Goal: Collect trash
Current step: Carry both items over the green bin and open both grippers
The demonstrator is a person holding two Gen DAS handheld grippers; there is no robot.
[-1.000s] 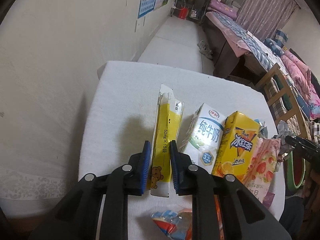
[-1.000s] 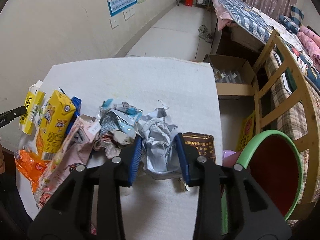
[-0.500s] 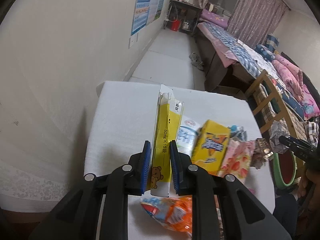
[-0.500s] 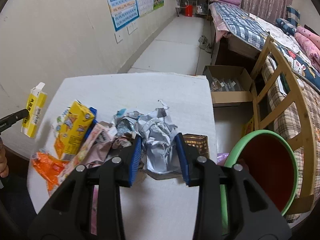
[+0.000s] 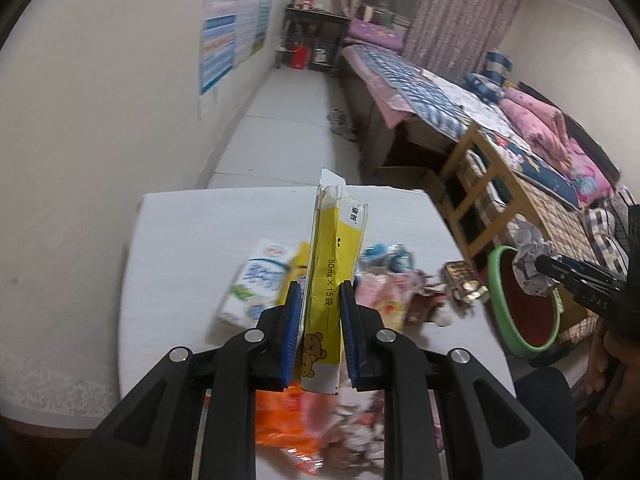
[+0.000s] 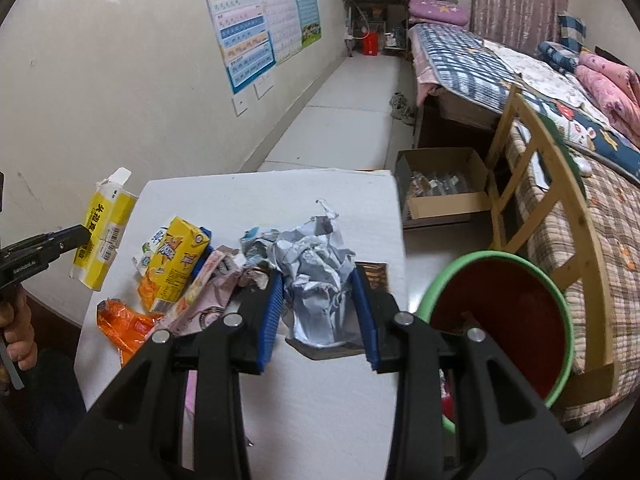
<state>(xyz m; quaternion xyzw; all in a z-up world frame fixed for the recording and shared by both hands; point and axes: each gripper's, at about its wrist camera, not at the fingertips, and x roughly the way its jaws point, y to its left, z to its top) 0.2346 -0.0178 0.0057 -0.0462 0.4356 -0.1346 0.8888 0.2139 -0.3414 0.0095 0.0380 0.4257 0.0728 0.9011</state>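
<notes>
Two claws hold trash up over a white table, beside a red bin.

The left claw (image 5: 320,320) squeezes a tall yellow box (image 5: 334,276) and holds it up above the table (image 6: 260,196). The right claw (image 6: 318,312) squeezes a ball of crumpled paper (image 6: 314,268) and holds it near the bin's rim. The red bin (image 6: 508,312) with a green rim sits just to the right of the table; its inside looks dark and what is in it cannot be told. A brown cardboard box (image 6: 440,190) on the floor, farther away, holds small packets. On the table lie a milk carton (image 5: 256,284), a yellow juice box (image 6: 174,260), an orange wrapper (image 6: 124,326) and more wrappers. A bed (image 6: 480,60) is far right, posters (image 6: 256,20) on the left wall.
</notes>
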